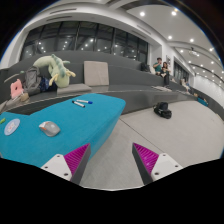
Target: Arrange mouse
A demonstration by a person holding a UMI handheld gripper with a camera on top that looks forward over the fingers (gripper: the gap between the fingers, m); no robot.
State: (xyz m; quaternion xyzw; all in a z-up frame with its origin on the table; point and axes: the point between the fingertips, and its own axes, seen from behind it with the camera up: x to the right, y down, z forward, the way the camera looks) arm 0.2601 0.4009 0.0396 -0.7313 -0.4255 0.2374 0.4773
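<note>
Gripper (110, 160): its two fingers are standing wide apart and gripping nothing; only bare grey floor is showing between them.
Pads (78, 157): magenta inner faces are showing on both fingers, one over the table's near edge, the other over the floor.
Table (85, 128): a teal top is lying just ahead of the finger on that side, its near corner almost reaching that fingertip.
Mouse (49, 127): a grey computer mouse is resting on the teal table, beyond the fingers and well apart from them, not between them.
Round object (11, 126): a small pale disc is lying on the table just beside the mouse, on the side away from the floor.
Pen (81, 102): a blue-and-white marker-like item is lying farther back on the table, beyond the mouse.
Plush toy (56, 68): a pale soft toy is sitting past the table's far edge.
Dark object (162, 110): a black item is sitting on the floor, well apart from the table.
People (162, 68): figures are standing far beyond the table, by the windows.
Writing: no brand or label is readable on any item.
</note>
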